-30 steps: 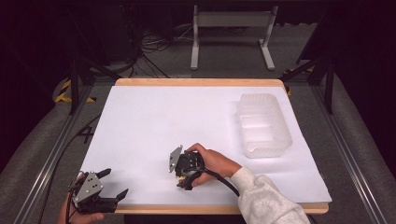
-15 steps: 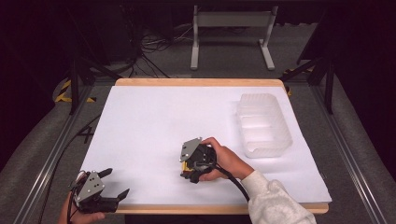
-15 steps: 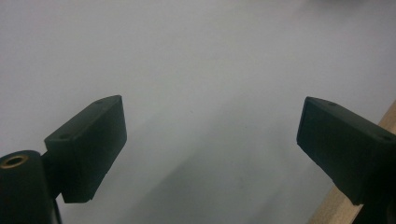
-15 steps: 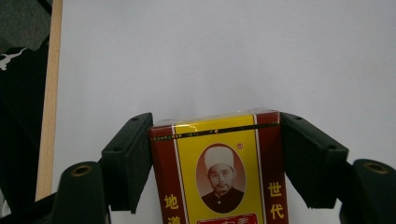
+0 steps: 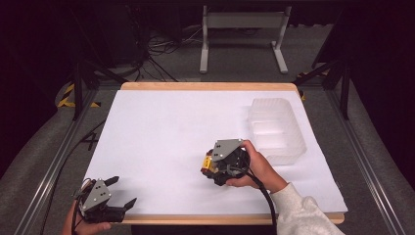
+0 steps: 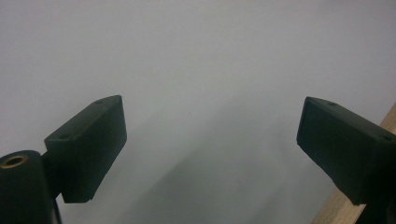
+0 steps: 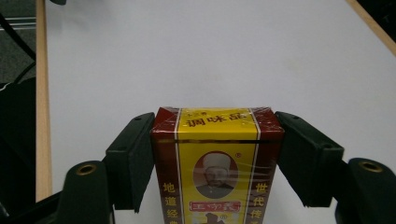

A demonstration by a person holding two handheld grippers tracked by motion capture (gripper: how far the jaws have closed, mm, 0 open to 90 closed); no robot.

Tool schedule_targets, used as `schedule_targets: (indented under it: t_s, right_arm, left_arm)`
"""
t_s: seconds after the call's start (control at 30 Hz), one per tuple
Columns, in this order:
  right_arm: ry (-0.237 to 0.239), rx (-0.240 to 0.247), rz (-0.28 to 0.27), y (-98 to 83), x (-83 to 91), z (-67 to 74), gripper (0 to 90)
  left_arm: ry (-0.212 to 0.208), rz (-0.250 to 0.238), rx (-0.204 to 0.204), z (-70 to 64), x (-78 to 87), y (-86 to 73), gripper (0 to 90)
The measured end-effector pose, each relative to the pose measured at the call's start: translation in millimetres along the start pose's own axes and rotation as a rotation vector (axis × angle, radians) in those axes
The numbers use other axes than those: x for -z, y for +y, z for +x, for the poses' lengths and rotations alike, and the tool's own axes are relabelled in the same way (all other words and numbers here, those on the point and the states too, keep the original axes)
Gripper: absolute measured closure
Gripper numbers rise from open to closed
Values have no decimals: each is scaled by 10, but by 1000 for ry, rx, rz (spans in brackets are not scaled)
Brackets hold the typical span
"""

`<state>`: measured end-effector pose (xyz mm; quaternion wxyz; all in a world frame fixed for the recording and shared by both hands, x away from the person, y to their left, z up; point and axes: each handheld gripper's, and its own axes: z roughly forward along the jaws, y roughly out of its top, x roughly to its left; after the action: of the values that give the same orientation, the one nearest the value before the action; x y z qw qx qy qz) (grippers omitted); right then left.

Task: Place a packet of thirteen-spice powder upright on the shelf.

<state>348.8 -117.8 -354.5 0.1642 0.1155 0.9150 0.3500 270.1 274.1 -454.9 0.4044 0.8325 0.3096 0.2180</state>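
Observation:
A red and yellow seasoning box [image 7: 217,165] with printed characters and a small portrait sits clamped between the two black jaws of my right gripper [image 7: 215,154]. From above, that box [image 5: 207,163] peeks out at the left of the right gripper [image 5: 211,166], held just over the white table sheet [image 5: 166,132] near its middle front. My left gripper [image 5: 122,192] rests at the table's front left corner, jaws wide apart with bare sheet between them [image 6: 210,135].
A clear plastic compartment tray [image 5: 276,128] stands at the right side of the sheet, just beyond the right hand. The wooden table edge [image 6: 345,210] runs close under the left gripper. A metal frame [image 5: 242,29] stands on the floor behind the table.
My right gripper with the box has moved to the right and slightly toward the tray, turning a little. The left gripper has stayed put.

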Motion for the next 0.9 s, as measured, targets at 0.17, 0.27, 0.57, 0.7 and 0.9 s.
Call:
schedule_targets:
  t_s: [0.17, 0.27, 0.57, 0.7, 0.9]
  right_arm:
    - [-53, -30, -19, -20, 71, -17, 324]
    - [-91, -56, -40, -31, 107, -43, 324]
    - [-183, -181, -91, -81, 223, -190, 325]
    - [-218, -199, -104, -90, 271, -242, 325]
    - [-266, -205, -112, -87, 325, -304, 325]
  left_arm:
    - [-3, 2, -2, -3, -11, 4, 92]
    - [-4, 5, 0, -2, -15, 2, 92]
    - [-5, 10, -6, -2, -27, 2, 91]
    - [-5, 9, -7, -1, -27, 2, 91]
    - [-7, 7, -4, -1, -22, 0, 91]
